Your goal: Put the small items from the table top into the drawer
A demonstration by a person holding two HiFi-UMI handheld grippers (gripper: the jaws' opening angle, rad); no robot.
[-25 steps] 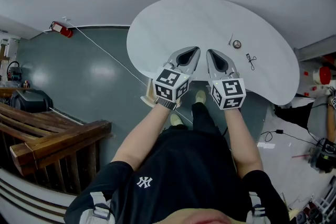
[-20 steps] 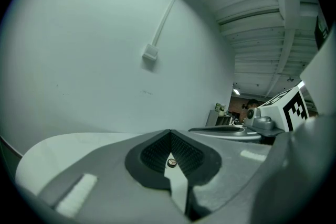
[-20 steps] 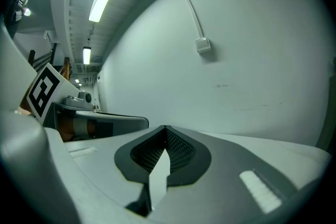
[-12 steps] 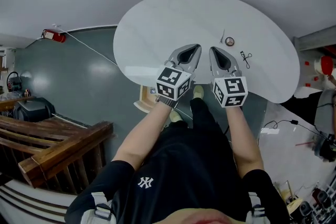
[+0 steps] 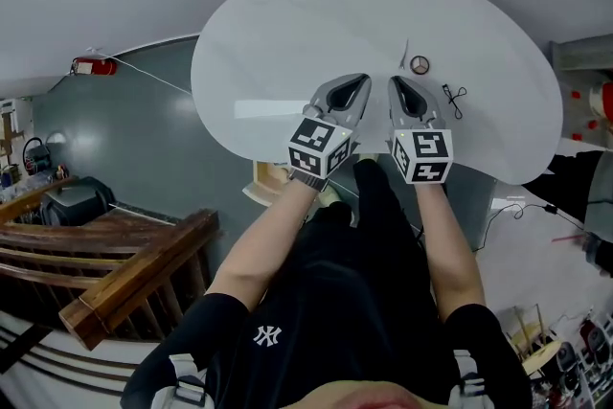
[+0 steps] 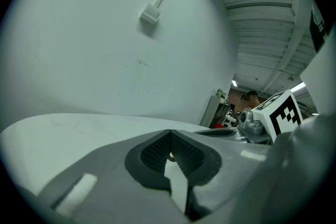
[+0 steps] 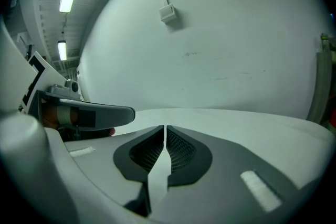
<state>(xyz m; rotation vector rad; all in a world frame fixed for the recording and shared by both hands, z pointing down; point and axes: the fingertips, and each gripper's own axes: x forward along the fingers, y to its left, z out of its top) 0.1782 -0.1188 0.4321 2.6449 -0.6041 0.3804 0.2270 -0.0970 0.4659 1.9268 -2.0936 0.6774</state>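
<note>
Jaws pressed together and empty, the left grey gripper (image 5: 357, 82) and right grey gripper (image 5: 396, 84) hover over the white oval table (image 5: 287, 34), likely readying to reach its small items (image 5: 420, 64).

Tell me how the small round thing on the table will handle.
The round thing looks small and flat, so probably light. On the smooth white table it would likely slide if pushed. Stood on edge, it might roll.

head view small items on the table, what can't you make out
Head view: thin stick, round item and black looped item are too small to identify.
Head view: drawer not made out; table and arms cover what lies beneath.
Gripper views: no items seen; left claw and right claw fill the foreground.
</note>
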